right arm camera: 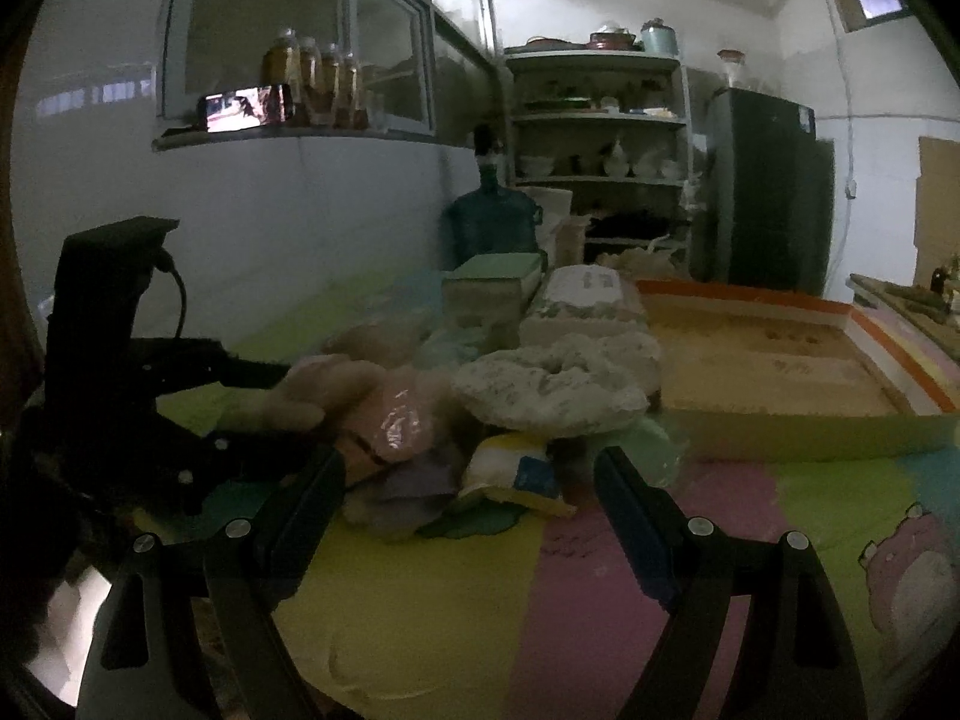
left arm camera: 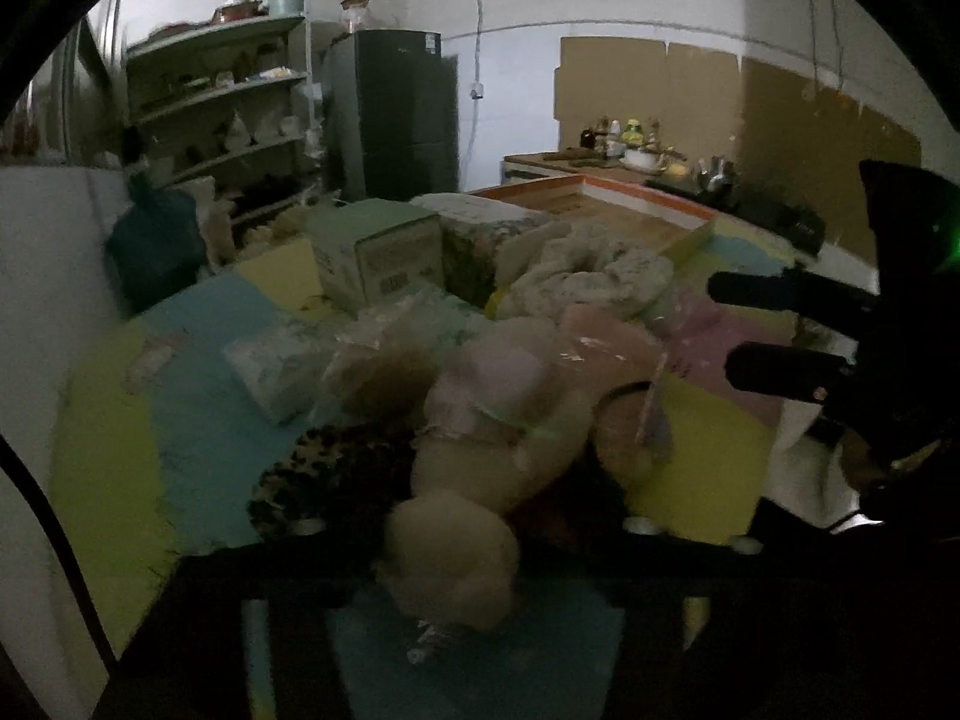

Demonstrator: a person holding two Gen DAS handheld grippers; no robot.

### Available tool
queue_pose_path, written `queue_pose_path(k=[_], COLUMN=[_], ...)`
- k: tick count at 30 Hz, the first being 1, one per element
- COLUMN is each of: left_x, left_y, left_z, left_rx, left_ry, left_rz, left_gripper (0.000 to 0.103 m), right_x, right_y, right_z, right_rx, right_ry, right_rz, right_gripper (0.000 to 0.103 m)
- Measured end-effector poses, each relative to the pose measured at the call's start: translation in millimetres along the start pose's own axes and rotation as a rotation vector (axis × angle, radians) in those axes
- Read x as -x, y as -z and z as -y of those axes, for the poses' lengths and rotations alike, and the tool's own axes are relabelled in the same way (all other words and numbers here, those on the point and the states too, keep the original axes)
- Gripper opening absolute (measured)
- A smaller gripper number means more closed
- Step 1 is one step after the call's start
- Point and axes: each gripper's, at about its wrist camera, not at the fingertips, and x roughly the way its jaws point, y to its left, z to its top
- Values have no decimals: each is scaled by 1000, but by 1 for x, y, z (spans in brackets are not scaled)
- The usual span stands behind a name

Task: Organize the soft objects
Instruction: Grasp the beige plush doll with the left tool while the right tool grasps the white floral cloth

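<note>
On a pastel foam mat [right arm camera: 456, 600], left fingers [right arm camera: 264, 372] clamped on plush toy [right arm camera: 336, 402], right fingers [right arm camera: 336, 480] apart, shelves [right arm camera: 600, 114] behind.

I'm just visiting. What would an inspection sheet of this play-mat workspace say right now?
Surface: pastel foam mat, crowded in the middle.
Job's things: wrapped plush toy, cream fluffy ring, leopard-print piece and yellow packet, heaped together.
Clutter: boxes and orange-rimmed tray behind the heap.
Grippers: left gripper closed on the plush toy's limb; right gripper open, holding nothing.
Cables: one cable on the left gripper's body.
Surroundings: shelves, fridge, water jug; dim light.
</note>
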Motion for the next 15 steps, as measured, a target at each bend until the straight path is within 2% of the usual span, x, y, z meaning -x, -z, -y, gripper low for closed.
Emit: queue_pose_path(k=[2,7,9,12,15], left_x=[2,8,17,31,42], left_y=[3,9,10,7,0], left_z=[0,9,16,28,42], left_rx=[5,45,77,105,127], left_ry=[-7,-48,-64,-118,-204], left_rz=[6,45,84,149,209], left_gripper=[37,35,35,35,35], right_x=[0,-3,-2,0,-4], right_y=[-2,-5,-8,-17,-23], right_z=[2,8,11,20,27], right_rx=[-2,1,3,-3,12], right_ry=[4,10,20,46,53], right_rz=[3,1,6,20,10], right_gripper=[86,86,85,85,85])
